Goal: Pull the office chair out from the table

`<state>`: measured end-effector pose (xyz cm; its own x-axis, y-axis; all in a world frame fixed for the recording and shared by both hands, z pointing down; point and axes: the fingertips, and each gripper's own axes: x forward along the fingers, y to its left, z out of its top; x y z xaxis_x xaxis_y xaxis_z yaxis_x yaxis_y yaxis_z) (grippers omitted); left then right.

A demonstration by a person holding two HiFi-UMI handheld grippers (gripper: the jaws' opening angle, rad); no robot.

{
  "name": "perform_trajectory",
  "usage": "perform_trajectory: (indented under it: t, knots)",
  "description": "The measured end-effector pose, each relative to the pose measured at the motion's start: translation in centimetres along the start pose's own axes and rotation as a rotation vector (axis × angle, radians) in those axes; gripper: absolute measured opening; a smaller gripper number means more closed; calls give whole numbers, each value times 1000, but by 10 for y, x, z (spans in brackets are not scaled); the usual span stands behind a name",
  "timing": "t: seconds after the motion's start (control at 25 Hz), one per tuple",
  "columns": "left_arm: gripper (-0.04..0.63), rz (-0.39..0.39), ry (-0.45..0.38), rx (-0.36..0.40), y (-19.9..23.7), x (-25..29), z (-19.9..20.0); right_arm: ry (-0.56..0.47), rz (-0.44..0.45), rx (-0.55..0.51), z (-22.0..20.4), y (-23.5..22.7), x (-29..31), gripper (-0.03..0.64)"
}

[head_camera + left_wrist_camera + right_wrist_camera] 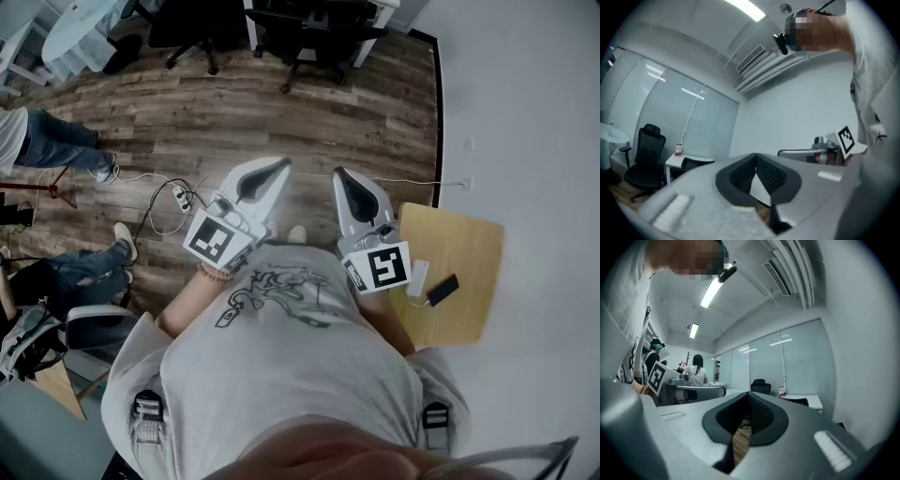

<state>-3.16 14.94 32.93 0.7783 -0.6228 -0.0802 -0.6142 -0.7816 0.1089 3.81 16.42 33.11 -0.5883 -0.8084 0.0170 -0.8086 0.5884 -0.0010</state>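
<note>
Both grippers are held close to the person's chest, level, well short of the chairs. My left gripper [273,169] and my right gripper [343,180] are both shut with nothing between the jaws. Black office chairs [314,30] stand tucked at a white table [371,37] at the far end of the wooden floor. In the left gripper view the shut left gripper [757,180] faces a black office chair [644,159] beside a white table [689,161]. Past the right gripper [745,416] in its own view, a black chair [760,386] and a white table [806,400] show far off.
A small wooden table [469,253] at the right wall carries a phone [442,289]. A power strip [181,195] and cable lie on the floor ahead. People's legs [56,145] are at the left, and a grey chair [94,328] at lower left.
</note>
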Motion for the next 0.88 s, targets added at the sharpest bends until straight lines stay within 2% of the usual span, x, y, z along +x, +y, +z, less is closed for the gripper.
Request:
perform_trajectory:
  t: [0.52,0.88]
  knots:
    - [0,-14,-4,20,-20,17,-6,-19,-6,39,-3,-23,-15,6]
    - [0,38,47,9,-31,41,-23,-8,15,44,-11,-53,-32,6]
